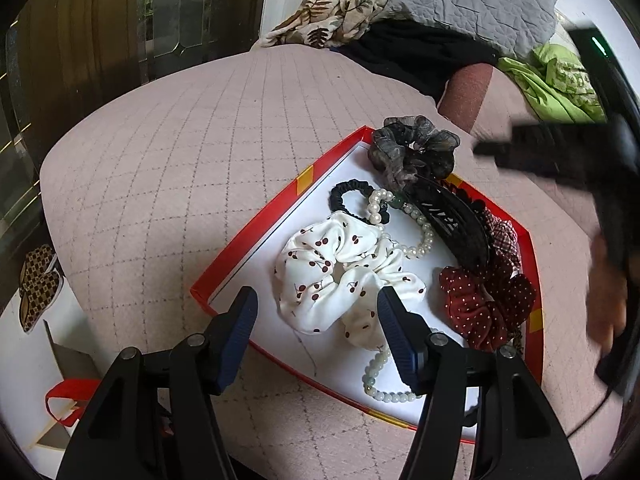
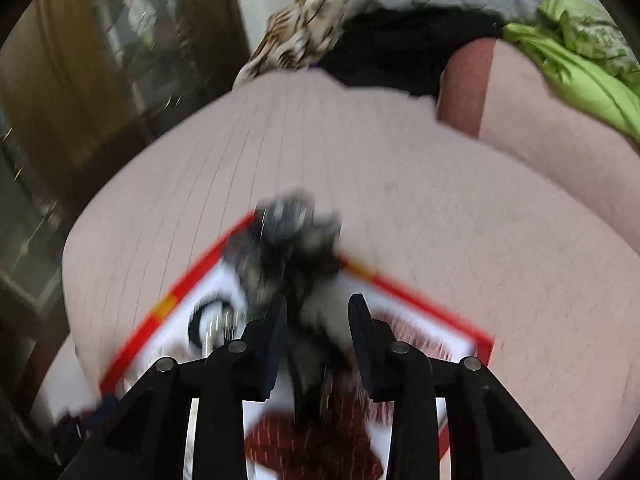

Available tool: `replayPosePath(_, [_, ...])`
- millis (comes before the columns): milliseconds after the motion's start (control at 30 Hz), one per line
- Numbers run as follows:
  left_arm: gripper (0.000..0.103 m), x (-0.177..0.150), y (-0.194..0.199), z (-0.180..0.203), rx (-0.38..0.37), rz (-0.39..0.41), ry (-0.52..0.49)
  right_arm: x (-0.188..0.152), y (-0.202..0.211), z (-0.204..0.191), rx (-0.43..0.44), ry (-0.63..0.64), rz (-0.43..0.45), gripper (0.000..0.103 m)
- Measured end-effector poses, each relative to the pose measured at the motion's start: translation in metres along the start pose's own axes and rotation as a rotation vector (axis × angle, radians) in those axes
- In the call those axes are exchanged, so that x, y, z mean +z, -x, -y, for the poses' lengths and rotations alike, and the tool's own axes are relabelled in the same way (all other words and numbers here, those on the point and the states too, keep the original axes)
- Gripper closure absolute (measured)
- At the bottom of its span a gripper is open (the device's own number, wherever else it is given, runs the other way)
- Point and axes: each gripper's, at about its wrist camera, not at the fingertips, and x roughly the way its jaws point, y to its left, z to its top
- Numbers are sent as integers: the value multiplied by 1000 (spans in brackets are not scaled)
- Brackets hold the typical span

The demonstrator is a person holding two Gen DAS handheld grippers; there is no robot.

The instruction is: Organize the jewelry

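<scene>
Scrunchies and beads inside tray

Pink quilted bed, wooden glass-panelled door

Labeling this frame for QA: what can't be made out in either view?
- Right wrist view: motion blur smears everything in the red tray; only the gray scrunchie is recognizable.
- Left wrist view: right gripper is blurred and cut by the frame edge.
- Left wrist view: left gripper finger hides part of the jade bead bracelet.
- Checked scrunchie sits mostly behind the black claw clip.
</scene>
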Motion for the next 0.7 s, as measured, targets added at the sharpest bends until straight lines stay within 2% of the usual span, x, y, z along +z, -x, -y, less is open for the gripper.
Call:
replayPosePath(100, [41, 0, -1, 1, 6, 3, -3, 30, -20, -11, -15, 16, 0, 69])
replayPosePath(167, [41, 1, -1, 3, 2, 4, -3, 42, -36, -20, -27, 36, -12, 82])
replayPosePath(200, [41, 1, -1, 4, 0, 5, -4, 46, -48, -25, -32, 47, -34, 83])
replayPosePath(267, [41, 2, 0, 5, -4, 11, -8, 48, -70, -28, -36, 59, -89, 85])
replayPosePath(400, [41, 3, 2, 7, -6, 27, -14, 33, -96, -33, 25, 72, -194, 85])
replayPosePath(467, [40, 4, 2, 7, -10, 28, -7, 25, -101, -34, 42, 78, -231, 85])
replayPosePath(567, [40, 5, 3, 8, -6, 37, -9, 21, -97, -33, 62, 81, -239, 85])
replayPosePath(700, [39, 5, 7, 13, 23, 66, -34, 23, -67, -32, 74, 82, -166, 82])
